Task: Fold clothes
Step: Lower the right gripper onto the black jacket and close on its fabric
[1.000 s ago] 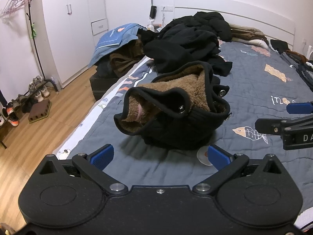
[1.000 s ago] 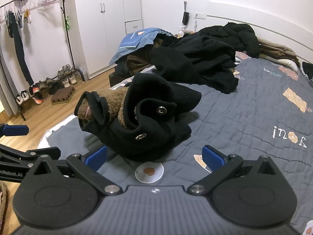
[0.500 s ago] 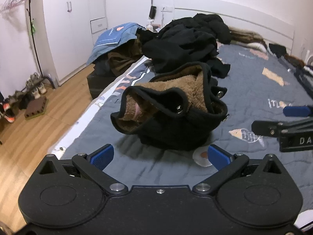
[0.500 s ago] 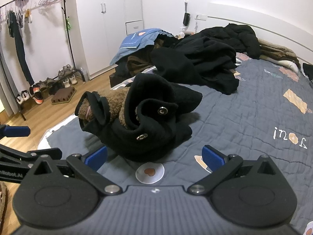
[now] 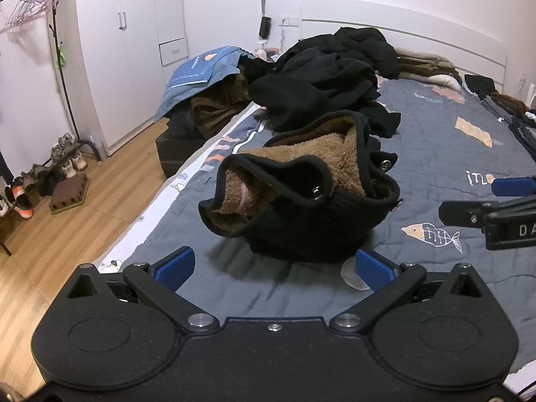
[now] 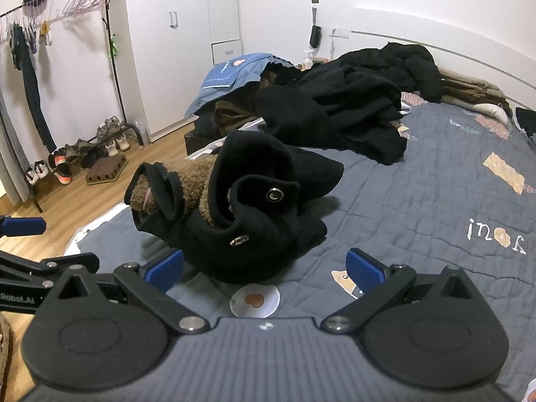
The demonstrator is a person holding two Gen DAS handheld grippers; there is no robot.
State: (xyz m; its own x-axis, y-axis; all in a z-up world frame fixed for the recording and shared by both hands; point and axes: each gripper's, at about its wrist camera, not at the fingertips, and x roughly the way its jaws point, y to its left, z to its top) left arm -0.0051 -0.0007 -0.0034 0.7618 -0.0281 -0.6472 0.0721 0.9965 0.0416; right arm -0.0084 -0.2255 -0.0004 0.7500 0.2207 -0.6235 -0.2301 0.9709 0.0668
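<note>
Left claw (image 5: 273, 266): spread wide, holding nothing, low over the quilt just short of the jacket.
Right claw (image 6: 264, 268): spread wide too, holding nothing, close in front of the jacket.
Black jacket (image 5: 301, 201): crumpled in a heap on the bed near its left edge, brown fleece lining (image 5: 301, 157) turned outward, metal snaps showing.
Quilt (image 5: 435, 154): grey-blue, printed with fish and letters.
Pile of dark clothes (image 6: 351, 110): behind the jacket, toward the headboard.

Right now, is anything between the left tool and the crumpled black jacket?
Nothing visible. The open left tool faces the jacket across bare quilt. The right tool is off to the side, also open.
</note>
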